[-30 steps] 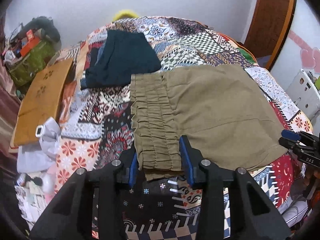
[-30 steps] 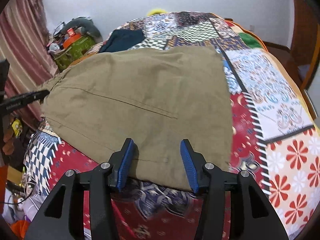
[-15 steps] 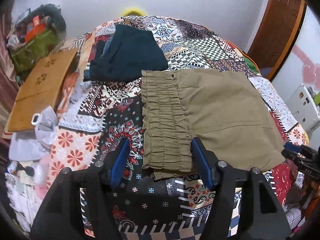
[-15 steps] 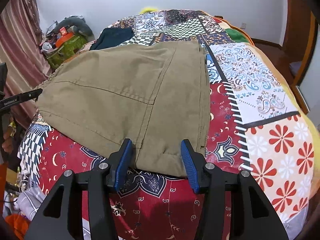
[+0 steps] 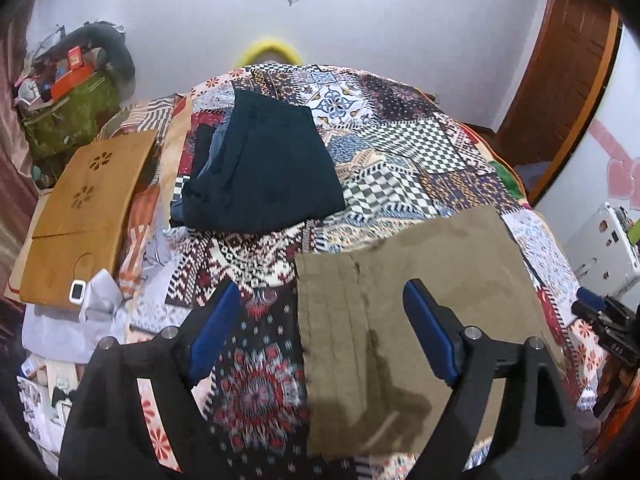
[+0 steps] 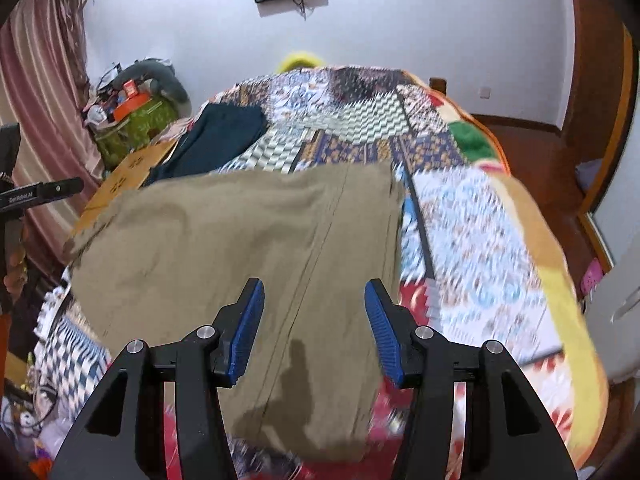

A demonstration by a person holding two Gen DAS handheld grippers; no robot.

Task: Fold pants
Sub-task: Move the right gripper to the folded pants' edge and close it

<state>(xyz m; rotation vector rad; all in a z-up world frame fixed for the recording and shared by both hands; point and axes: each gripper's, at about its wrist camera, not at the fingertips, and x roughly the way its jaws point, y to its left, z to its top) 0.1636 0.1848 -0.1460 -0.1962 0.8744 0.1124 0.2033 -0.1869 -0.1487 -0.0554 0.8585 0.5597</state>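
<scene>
Olive-brown pants point(image 5: 420, 320) lie folded flat on the patchwork bed cover point(image 5: 400, 152), elastic waistband toward the left. My left gripper point(image 5: 324, 332) is open and empty, raised above the waistband edge. In the right wrist view the pants point(image 6: 240, 264) spread across the near bed, and my right gripper point(image 6: 314, 328) is open and empty above their near end. The right gripper also shows at the right edge of the left wrist view point(image 5: 604, 320).
A folded dark teal garment point(image 5: 264, 176) lies farther back on the bed. A wooden board point(image 5: 80, 216) and white papers point(image 5: 72, 320) sit at the left. A cluttered green bag point(image 5: 68, 116) stands beside the bed. A wooden door point(image 5: 568, 80) is at the right.
Both grippers have opened wider and lifted up and back from the pants. The pants stay flat on the bed.
</scene>
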